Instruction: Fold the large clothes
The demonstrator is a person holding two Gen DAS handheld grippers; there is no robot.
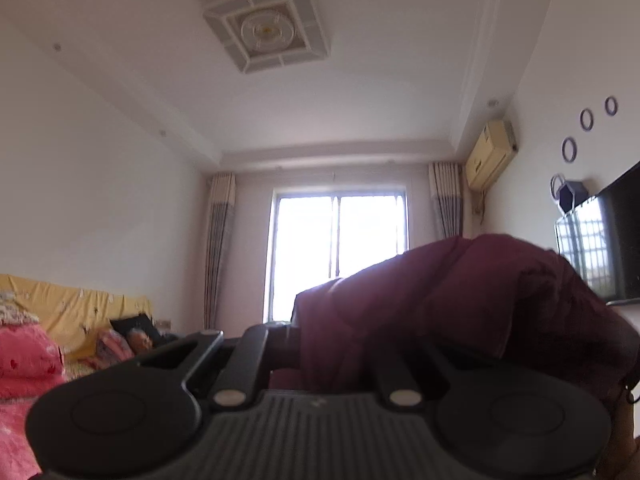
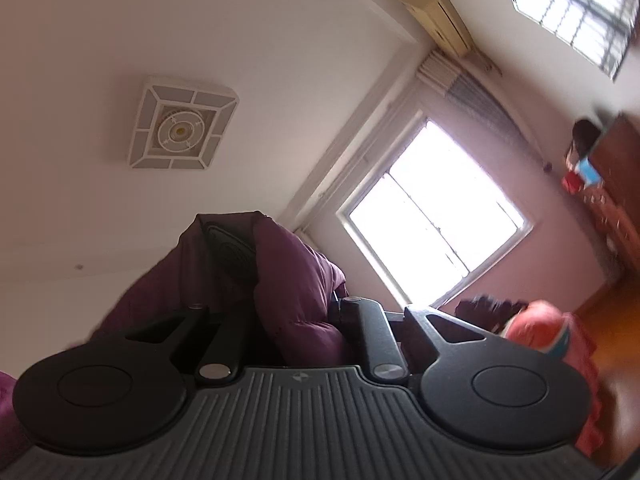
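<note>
Maroon padded garment (image 1: 460,300): large, quilted, held aloft, both cameras tilted toward the ceiling. Left tool (image 1: 320,344): fabric draped across its fingers from 3 o'clock; grip likely, closure hidden, cannot tell. Right tool (image 2: 276,304): clenched on a bunched fold rising toward 11 o'clock. Progress, judged: early; garment lifted, no flat folds visible; laying out and folding remain. Bed with pink quilt (image 1: 24,360) at 9 o'clock.

A home bedroom: bed (image 1: 60,320), curtained window (image 1: 340,256), wall television (image 1: 608,248).
</note>
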